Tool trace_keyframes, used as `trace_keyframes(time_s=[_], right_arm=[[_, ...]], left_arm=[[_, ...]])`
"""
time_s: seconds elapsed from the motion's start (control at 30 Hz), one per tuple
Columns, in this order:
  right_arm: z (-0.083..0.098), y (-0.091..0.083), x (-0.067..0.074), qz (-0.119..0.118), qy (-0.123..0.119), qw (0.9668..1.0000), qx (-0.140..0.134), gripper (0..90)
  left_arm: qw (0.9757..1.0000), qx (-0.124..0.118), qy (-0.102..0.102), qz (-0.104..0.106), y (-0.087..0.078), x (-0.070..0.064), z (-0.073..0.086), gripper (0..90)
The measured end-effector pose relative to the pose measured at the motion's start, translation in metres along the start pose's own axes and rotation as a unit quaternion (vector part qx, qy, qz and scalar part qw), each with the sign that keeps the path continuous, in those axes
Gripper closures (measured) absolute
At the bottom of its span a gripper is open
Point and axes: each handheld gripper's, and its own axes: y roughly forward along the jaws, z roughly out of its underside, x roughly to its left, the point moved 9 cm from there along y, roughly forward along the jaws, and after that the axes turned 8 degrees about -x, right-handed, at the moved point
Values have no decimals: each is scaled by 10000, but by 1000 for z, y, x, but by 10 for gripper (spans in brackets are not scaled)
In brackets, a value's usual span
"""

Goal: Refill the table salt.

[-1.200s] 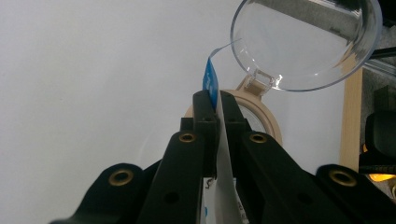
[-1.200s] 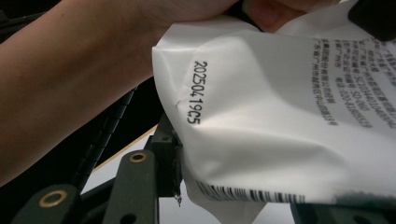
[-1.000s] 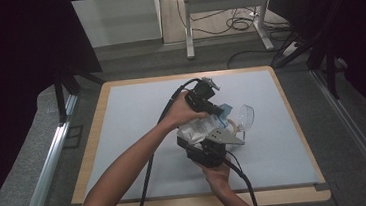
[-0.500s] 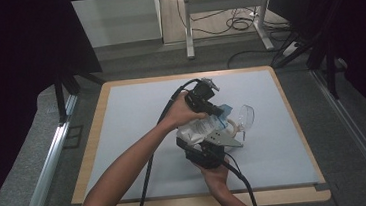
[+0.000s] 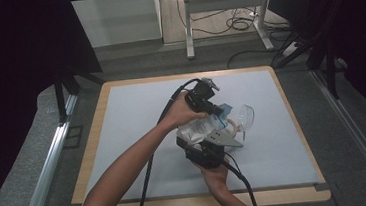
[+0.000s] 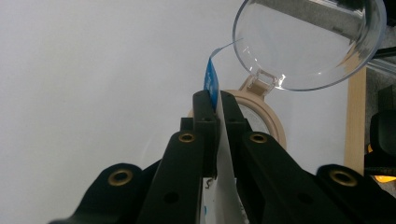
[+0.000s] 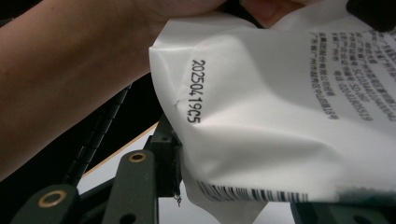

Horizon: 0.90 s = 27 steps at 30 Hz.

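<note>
A white pouch (image 5: 199,127) with a blue top edge is held over the middle of the table between both grippers. My left gripper (image 5: 218,112) comes in from the far side. In the left gripper view my left gripper (image 6: 214,100) is shut on the pouch's (image 6: 212,81) thin blue-and-white edge. My right gripper (image 5: 197,138) points up at the pouch from the near side. In the right gripper view the pouch (image 7: 280,116), with a printed date code and a barcode, sits between the jaws of my right gripper (image 7: 252,179), and the left jaw presses on its crumpled side.
A round beige container (image 5: 234,128) lies just right of the pouch with its clear hinged lid (image 5: 245,116) flipped open; lid (image 6: 308,42) and beige rim (image 6: 271,126) appear beyond the left jaws. The grey mat (image 5: 137,117) lies on a wooden-edged table. Cables trail toward the near edge.
</note>
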Motion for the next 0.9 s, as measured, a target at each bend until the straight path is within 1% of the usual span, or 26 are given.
trace_keyframes(time_s=[0.5, 0.9], right_arm=[[-5, 0, 0, -16, 134, 9999, -61, 573], [-6, 0, 0, -37, 116, 9999, -65, 574]], left_arm=[[10000, 48, -5, 19, 1, 1, -1, 891], [10000, 37, -6, 19, 1, 1, -1, 890]])
